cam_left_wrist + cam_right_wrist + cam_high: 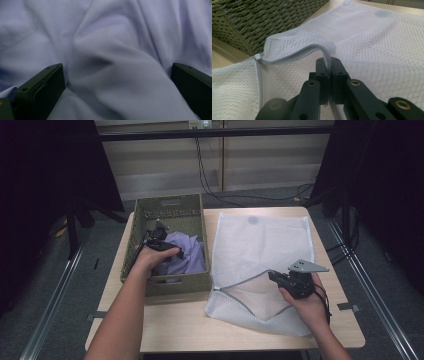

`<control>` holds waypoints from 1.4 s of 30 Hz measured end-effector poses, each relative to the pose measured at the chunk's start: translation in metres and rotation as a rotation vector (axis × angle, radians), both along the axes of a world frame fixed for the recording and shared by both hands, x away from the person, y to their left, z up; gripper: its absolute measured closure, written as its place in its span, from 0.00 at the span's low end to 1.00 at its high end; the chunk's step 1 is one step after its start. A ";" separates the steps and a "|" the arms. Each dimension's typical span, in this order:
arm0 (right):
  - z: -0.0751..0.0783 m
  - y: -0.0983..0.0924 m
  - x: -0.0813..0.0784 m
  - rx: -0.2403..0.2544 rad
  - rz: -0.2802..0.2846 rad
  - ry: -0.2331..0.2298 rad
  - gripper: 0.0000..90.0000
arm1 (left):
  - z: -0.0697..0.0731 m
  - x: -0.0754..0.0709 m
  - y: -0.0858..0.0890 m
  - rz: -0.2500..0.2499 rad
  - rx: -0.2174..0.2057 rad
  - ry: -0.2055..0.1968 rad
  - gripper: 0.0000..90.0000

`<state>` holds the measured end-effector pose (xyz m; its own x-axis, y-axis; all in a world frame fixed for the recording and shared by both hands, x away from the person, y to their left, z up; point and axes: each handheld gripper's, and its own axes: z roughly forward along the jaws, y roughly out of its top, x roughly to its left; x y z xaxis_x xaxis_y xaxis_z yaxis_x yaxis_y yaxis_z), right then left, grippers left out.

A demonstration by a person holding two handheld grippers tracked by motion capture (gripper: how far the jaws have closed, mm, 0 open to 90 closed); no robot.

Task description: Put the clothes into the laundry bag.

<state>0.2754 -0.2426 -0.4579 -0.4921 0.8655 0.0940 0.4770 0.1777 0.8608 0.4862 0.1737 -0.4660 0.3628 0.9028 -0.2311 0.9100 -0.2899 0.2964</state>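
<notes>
My right gripper (329, 65) is clamped tight on the zipper edge (294, 53) of a white mesh laundry bag (260, 265), lifting that hem so the mouth gapes a little. My left gripper (159, 236) is down inside a green woven basket (150, 212), its 2 jaws spread wide on either side of a raised fold of lilac cloth (117, 75). They bracket the fold but have not pinched it, so nothing is held there yet.

The cloth, which looks like a garment, lies crumpled in the near right part of the basket. The basket sits on the left half of a light wooden table (175, 325), and the bag lies flat just beside it on the right, its near corner reaching toward the table's front edge.

I judge the cloth to be light, soft and limp, a smooth weave that may slide between the jaws. I would take it on the thick ridge now between the jaws, biting deep, since a thin pinch could slip and the rest will trail as it lifts. The mesh bag is just as floppy, and its mouth will sag shut unless the hem stays raised.

In the way: the basket's right wall stands between cloth and bag, so the garment must clear it. The bag's opening is narrow, and trailing cloth could snag on the zipper or the weave.
</notes>
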 end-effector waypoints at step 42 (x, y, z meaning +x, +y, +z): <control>-0.005 0.000 0.001 -0.012 0.015 0.006 0.97 | 0.091 -0.045 0.025 0.130 -0.162 -0.726 0.93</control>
<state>0.2765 -0.2431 -0.4632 -0.5047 0.8589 0.0871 0.4797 0.1952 0.8555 0.4407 0.1989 -0.3749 0.3678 0.9236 -0.1080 0.4940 -0.0956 0.8642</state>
